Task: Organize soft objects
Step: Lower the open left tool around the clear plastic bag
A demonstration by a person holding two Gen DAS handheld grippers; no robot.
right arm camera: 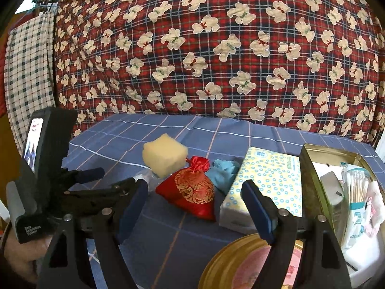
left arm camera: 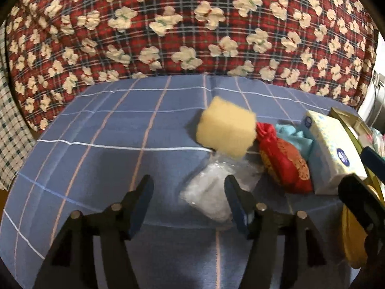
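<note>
Both your left tongs [left arm camera: 189,187] and right tongs [right arm camera: 195,192] hang open and empty over the blue checked bed [left arm camera: 96,130], where sponge [left arm camera: 226,130], red pouch [right arm camera: 190,190] and tissue pack [right arm camera: 267,185] lie clustered beside the open tin [right arm camera: 312,166], seemingly their destination.

Dim, warm indoor light with heavy fisheye bending and dark corners (daylight glare, probably a window, at the edges), soft blur on the sponge [left arm camera: 226,126].

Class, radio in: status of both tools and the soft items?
Left tool open, empty. Right tool open, empty. Sponge, red pouch, clear bag loose on bed. Nothing blocking.
</note>
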